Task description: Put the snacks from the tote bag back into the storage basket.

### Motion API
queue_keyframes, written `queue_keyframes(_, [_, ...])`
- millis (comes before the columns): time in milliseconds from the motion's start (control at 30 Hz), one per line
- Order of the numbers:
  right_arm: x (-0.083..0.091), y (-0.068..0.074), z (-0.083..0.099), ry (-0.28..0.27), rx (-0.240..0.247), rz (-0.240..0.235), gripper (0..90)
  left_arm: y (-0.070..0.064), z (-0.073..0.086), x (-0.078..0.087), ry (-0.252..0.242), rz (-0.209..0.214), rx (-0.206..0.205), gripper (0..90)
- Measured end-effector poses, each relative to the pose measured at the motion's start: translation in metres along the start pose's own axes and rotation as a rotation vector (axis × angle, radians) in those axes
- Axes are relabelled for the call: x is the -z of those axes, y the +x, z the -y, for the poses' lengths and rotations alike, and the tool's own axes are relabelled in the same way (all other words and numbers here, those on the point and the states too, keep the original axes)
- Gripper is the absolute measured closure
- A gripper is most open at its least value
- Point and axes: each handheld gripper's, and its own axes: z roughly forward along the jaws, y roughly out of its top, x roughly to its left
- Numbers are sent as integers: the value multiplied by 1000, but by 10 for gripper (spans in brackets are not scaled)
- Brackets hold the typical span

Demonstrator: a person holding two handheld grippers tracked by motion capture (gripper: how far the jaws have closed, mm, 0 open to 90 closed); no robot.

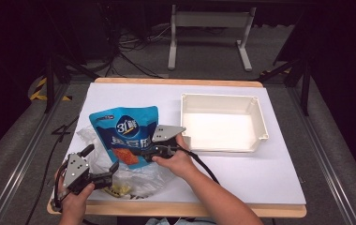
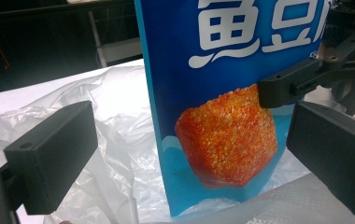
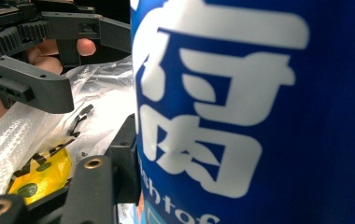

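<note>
I hold the blue snack pouch [image 1: 125,136] upright with my right gripper [image 1: 141,151], its jaws pinched on the pouch's lower right edge, so the pack stands clear of the clear plastic bag [image 1: 138,180] it rises from. The pouch's bottom sits in the crumpled mouth of that bag at the front left of the bench [image 1: 241,173], and lifting it by the edge looks like the way to draw it free. My left gripper [image 1: 103,178] waits beside the bag with its jaws spread wide and holding nothing, placed, I judge, to pin the plastic down while the pouch comes out.

The white plastic bin [image 1: 223,123] stands well apart to the right, a likely place for the pouch.

From the high view I get the layout: pouch, bag and bin. The left gripper view adds the pouch's printed fried cube [image 2: 227,135] and the other gripper's jaw clamped at its edge, with thin plastic film [image 2: 96,140] bunched behind. The right gripper view is pressed close to the pouch's white lettering [image 3: 199,102], and shows a yellow packet [image 3: 45,175] lying inside the bag.
</note>
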Motion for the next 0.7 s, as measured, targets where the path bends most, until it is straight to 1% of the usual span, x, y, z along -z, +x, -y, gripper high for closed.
queue_keyframes(267, [1,0,-1,7,9,-10,516,0,0,-1,-1,0,2,27])
queue_keyframes(500, [1,1,-1,11,10,-9,522,1,0,0,-3,-3,2,27])
queue_keyframes(700, [1,1,-4,24,1,-4,523,1,0,0,-5,-3,3,27])
